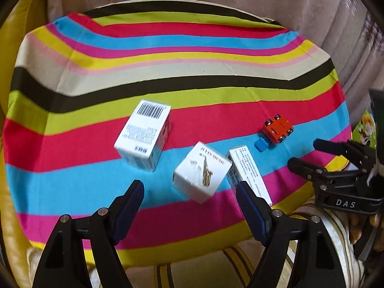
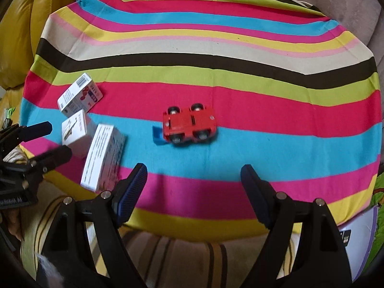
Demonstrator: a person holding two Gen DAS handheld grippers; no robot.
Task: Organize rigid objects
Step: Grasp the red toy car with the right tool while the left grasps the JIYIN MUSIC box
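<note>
Three white boxes lie on a striped cloth [image 1: 192,48]: a barcode box [image 1: 143,133], a saxophone-print box [image 1: 202,175] and a flat text-covered box [image 1: 249,175]. A red toy car [image 1: 278,129] lies overturned, wheels up, with a blue part [image 1: 262,144] beside it. My left gripper [image 1: 189,192] is open and empty, just in front of the saxophone box. My right gripper [image 2: 194,176] is open and empty, short of the car [image 2: 189,124]. It also shows in the left wrist view [image 1: 303,154]. The boxes sit at left in the right wrist view [image 2: 103,156].
The cloth [image 2: 216,48] covers a round seat with a grey plush back [image 1: 312,7]. Yellow leather cushions [image 2: 16,36] stand to the left. A striped fabric [image 2: 180,252] lies under the grippers. A white and purple item [image 2: 360,230] sits at lower right.
</note>
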